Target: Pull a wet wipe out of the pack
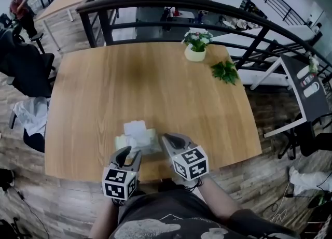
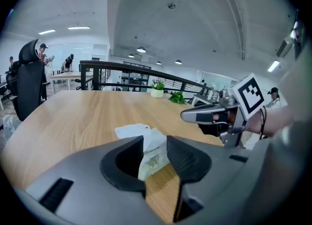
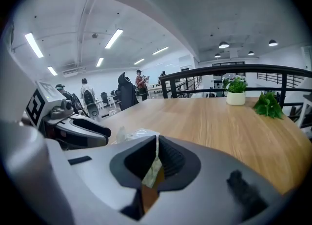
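Note:
The wet wipe pack (image 1: 141,143), pale green and white, lies near the front edge of the wooden table (image 1: 155,87), and a white wipe (image 1: 135,128) stands up from its top. My left gripper (image 1: 129,153) is at the pack's near left corner. In the left gripper view its jaws (image 2: 156,153) stand apart, with the pack (image 2: 152,159) showing in the gap and no pad pressing on it. My right gripper (image 1: 165,139) is at the pack's right edge. It (image 3: 156,159) is shut on a thin flap of the pack (image 3: 152,171).
At the table's far side stand a white flower pot (image 1: 195,48) and a green sprig (image 1: 225,71). A dark railing (image 1: 155,4) runs behind the table. A black chair (image 1: 23,64) is off the left edge, and the table's front edge is just under my grippers.

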The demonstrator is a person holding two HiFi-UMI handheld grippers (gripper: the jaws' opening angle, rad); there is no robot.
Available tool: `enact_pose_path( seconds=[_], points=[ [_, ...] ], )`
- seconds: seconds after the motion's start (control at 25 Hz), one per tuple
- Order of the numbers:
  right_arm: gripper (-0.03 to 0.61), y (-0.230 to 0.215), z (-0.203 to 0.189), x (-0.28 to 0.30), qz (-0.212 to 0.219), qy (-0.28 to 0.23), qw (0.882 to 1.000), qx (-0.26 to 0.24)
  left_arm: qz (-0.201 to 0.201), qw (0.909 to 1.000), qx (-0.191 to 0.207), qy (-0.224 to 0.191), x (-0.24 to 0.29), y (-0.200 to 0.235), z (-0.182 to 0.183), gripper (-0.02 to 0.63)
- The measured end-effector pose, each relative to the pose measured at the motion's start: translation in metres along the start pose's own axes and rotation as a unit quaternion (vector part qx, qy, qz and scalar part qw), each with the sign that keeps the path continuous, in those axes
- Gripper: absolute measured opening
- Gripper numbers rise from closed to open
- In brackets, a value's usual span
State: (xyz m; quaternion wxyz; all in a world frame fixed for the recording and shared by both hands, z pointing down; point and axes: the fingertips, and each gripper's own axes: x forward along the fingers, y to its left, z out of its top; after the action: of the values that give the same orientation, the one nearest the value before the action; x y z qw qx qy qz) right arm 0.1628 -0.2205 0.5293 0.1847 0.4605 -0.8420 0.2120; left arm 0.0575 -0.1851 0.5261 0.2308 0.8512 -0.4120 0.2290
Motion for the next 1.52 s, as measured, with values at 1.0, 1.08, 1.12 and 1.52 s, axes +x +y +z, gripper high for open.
enact_pose_path(
  seconds=[1.0,1.08,1.12,1.52],
  points=[
    [0.028,-0.003,-0.004,0.013,0.091,0.022,0.995,-0.036,0.157,0.9861,-0.053,0.009,0.021,0.026,0.003,0.062],
    [0.028,-0.001,-0.004,0.015,0.095,0.024,0.995,-0.035,0.163,0.9854,-0.049,0.008,0.019,0.028,0.004,0.032],
    [0.028,0.001,-0.004,0.016,0.098,0.025,0.994,-0.035,0.162,0.9854,-0.050,0.009,0.018,0.028,0.004,0.026],
    [0.029,0.029,-0.008,0.030,0.154,0.048,0.986,-0.046,0.167,0.9838,-0.064,0.006,0.007,0.042,0.005,0.015]
  ],
)
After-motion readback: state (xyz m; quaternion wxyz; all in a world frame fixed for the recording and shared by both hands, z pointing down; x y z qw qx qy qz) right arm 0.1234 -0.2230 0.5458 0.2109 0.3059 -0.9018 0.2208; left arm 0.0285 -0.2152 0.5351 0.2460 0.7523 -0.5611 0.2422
